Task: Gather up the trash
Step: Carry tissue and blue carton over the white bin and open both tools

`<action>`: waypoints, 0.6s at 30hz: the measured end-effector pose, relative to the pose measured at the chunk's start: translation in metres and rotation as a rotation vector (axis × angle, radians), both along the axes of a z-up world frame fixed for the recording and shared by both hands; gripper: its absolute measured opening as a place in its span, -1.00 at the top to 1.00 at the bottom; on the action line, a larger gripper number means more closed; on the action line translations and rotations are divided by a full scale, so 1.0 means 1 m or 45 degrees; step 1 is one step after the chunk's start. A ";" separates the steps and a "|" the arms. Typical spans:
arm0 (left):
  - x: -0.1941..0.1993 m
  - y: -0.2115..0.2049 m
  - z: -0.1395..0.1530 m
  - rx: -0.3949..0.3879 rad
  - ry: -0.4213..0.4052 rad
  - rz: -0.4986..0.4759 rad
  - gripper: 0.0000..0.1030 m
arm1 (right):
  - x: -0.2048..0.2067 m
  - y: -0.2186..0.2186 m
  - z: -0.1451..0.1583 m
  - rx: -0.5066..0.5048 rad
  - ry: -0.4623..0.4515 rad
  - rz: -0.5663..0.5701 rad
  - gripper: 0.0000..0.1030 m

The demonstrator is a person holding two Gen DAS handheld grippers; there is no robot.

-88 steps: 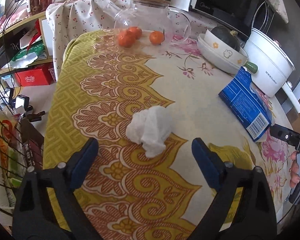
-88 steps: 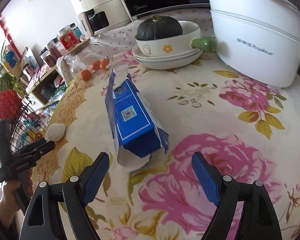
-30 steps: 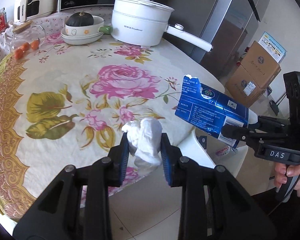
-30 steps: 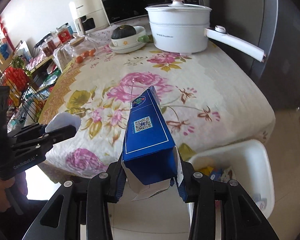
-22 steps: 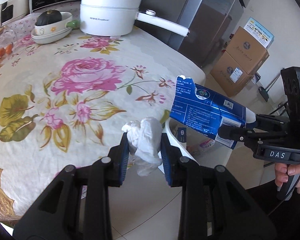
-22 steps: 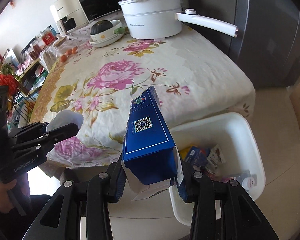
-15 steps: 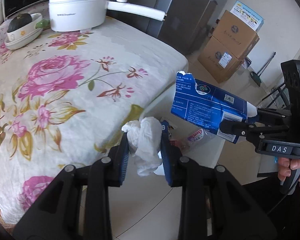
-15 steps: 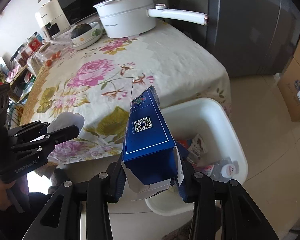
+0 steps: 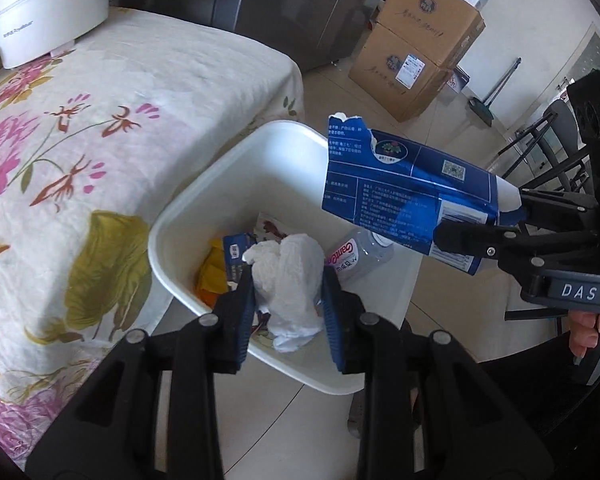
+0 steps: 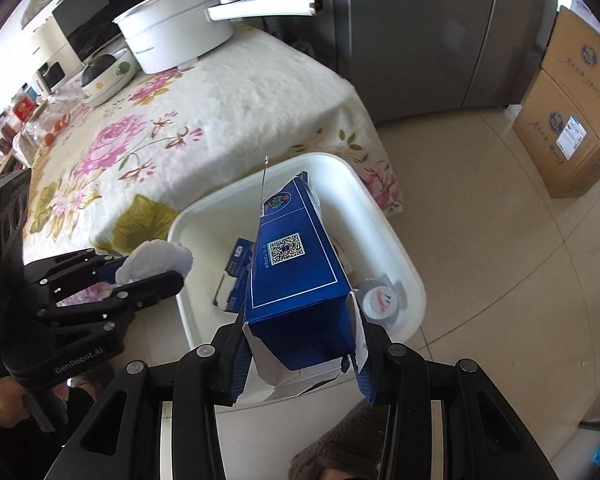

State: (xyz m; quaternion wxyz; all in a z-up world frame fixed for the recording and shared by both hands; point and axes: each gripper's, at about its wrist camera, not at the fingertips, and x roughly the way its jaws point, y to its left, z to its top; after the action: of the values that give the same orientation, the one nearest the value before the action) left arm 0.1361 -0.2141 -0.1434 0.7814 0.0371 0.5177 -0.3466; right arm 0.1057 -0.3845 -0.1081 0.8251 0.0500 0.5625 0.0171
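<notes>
My left gripper [image 9: 287,308] is shut on a crumpled white tissue [image 9: 290,276] and holds it over the near rim of a white trash bin [image 9: 236,168] on the floor. My right gripper [image 10: 300,356] is shut on a torn blue carton [image 10: 296,280] and holds it above the same bin [image 10: 396,240]. The carton [image 9: 404,200] also shows in the left wrist view at the right, and the tissue [image 10: 156,258] in the right wrist view at the left. The bin holds a clear plastic bottle [image 9: 354,256], a blue wrapper [image 9: 236,252] and something yellow.
The bin stands against a table with a floral cloth [image 9: 80,128]. A white pot with a long handle [image 10: 180,36] and a bowl with a dark squash [image 10: 104,74] are on the table. Cardboard boxes [image 9: 416,40] and a grey fridge [image 10: 420,28] stand beyond, on the tiled floor.
Both grippers have swung away from the tabletop and out over the bin beside the table, each still holding its piece of trash. The bin's inside has come into view.
</notes>
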 end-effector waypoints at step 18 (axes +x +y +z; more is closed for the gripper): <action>0.015 0.018 -0.011 0.208 0.005 0.127 -0.75 | 0.003 -0.013 -0.005 -0.020 0.025 -0.031 0.14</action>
State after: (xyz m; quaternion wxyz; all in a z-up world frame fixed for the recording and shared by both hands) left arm 0.1508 -0.1957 -0.1544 0.7910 0.0742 0.5470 -0.2639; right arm 0.1084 -0.3978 -0.1131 0.8200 0.0505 0.5702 0.0024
